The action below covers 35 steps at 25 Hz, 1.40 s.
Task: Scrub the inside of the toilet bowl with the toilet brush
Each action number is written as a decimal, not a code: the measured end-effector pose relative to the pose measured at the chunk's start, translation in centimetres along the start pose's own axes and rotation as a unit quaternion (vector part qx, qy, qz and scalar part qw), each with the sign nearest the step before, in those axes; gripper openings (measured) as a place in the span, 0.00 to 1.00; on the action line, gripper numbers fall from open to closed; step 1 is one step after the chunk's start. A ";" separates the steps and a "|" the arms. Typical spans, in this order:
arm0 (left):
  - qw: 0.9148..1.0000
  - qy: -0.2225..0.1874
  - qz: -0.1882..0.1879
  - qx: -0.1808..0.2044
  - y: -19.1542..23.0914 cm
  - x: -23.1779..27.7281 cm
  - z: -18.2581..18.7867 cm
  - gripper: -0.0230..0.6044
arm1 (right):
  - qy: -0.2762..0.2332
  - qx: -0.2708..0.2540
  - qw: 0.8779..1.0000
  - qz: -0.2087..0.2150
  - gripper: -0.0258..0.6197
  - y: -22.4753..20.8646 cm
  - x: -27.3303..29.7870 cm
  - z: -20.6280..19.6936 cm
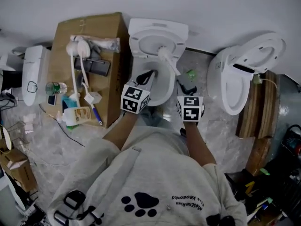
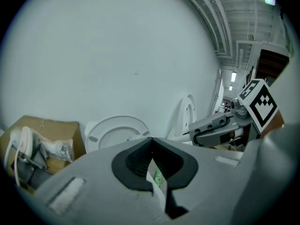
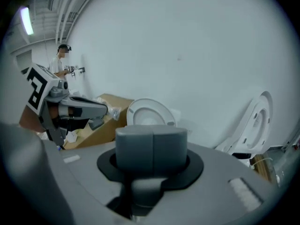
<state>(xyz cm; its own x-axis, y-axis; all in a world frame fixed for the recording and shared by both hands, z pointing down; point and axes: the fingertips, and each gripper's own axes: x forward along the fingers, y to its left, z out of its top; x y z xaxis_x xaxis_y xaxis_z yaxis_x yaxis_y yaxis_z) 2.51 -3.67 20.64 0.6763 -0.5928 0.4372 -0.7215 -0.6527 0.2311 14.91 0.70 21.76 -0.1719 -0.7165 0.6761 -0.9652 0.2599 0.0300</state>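
In the bowl: the toilet brush (image 1: 170, 62) is sitting head-down inside the toilet bowl (image 1: 164, 98), with its white handle slanting up and out toward the person's right.
Which side: the handle's top end is pointing at the right gripper (image 3: 151, 139), so that's the one doing the work. The left one is hanging farther from it.
Right gripper: the jaws are pressing fully together, and it looks like they're pinching the handle's end, though the grip spot itself is hard to see.
Left gripper (image 2: 150, 139): it's hovering over the bowl's near rim with its jaw tips touching, not clamping anything I can spot.
Next move, my guess: it's going to be sweeping the head round the inner wall, pivoting along that slant.
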 end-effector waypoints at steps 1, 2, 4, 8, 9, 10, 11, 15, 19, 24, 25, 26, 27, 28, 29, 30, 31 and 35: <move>1.000 -0.010 0.005 0.003 -0.3 -0.4 1.3 0.03 | -0.017 0.000 1.000 -0.005 0.28 -0.4 -0.8 1.0; 1.000 -0.022 0.011 0.006 -0.5 -0.8 2.6 0.03 | -0.034 0.000 0.999 -0.010 0.28 -0.8 -1.7 2.1; 0.999 -0.047 0.024 0.013 -0.7 -1.5 5.3 0.03 | -0.068 0.001 0.997 -0.020 0.28 -1.6 -3.2 4.5; 0.994 -0.096 0.040 0.033 -1.4 -3.3 10.0 0.03 | -0.136 -0.011 0.990 -0.036 0.28 -2.6 -6.0 9.5; 0.992 -0.108 0.043 0.041 -1.6 -3.8 11.1 0.03 | -0.153 -0.014 0.987 -0.040 0.28 -2.7 -6.6 10.7; 0.990 -0.120 0.045 0.051 -1.9 -4.4 12.2 0.03 | -0.171 -0.017 0.984 -0.045 0.28 -2.9 -7.3 11.9; 0.988 -0.132 0.048 0.060 -2.2 -5.0 13.2 0.03 | -0.188 -0.019 0.981 -0.049 0.28 -3.0 -8.0 13.1; 0.976 -0.184 0.066 0.096 -3.0 -7.6 16.8 0.03 | -0.256 -0.034 0.964 -0.065 0.28 -2.6 -10.9 17.4; 0.965 -0.224 0.079 0.114 -3.7 -9.5 19.3 0.03 | -0.316 -0.056 0.944 -0.079 0.28 -2.1 -13.6 20.4; 0.953 -0.248 0.090 0.150 -5.1 -11.6 20.2 0.03 | -0.344 -0.072 0.933 -0.071 0.28 0.0 -15.8 20.0; 0.952 -0.249 0.089 0.154 -5.4 -11.8 20.0 0.03 | -0.342 -0.069 0.935 -0.068 0.28 0.3 -15.8 19.5; 0.952 -0.249 0.087 0.157 -5.7 -12.0 19.8 0.03 | -0.338 -0.064 0.937 -0.064 0.28 0.6 -15.6 18.9; 0.952 -0.248 0.084 0.158 -5.9 -12.0 19.6 0.03 | -0.333 -0.060 0.939 -0.061 0.28 0.8 -15.4 18.3; 0.953 -0.246 0.082 0.158 -6.0 -12.1 19.4 0.03 | -0.329 -0.056 0.941 -0.058 0.28 0.9 -15.2 17.8; 0.954 -0.244 0.080 0.158 -6.0 -12.2 19.2 0.03 | -0.326 -0.053 0.942 -0.056 0.28 1.1 -15.1 17.5; 0.954 -0.242 0.080 0.157 -5.9 -12.2 19.0 0.03 | -0.324 -0.050 0.943 -0.056 0.28 1.1 -15.0 17.2; 0.955 -0.241 0.080 0.157 -5.9 -12.3 18.8 0.03 | -0.323 -0.048 0.943 -0.055 0.28 1.2 -15.0 17.0; 0.956 -0.237 0.080 0.154 -6.0 -12.3 18.4 0.03 | -0.324 -0.047 0.943 -0.057 0.28 1.0 -15.3 16.8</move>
<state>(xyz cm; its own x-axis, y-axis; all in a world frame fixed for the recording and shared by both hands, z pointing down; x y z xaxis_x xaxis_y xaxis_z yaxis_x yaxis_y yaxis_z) 1.24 -1.16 -2.09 0.6047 -0.7964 -0.0134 -0.7929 -0.6002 -0.1054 13.29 1.08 -0.93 -0.1824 -0.9805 0.0731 -0.9680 0.1921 0.1616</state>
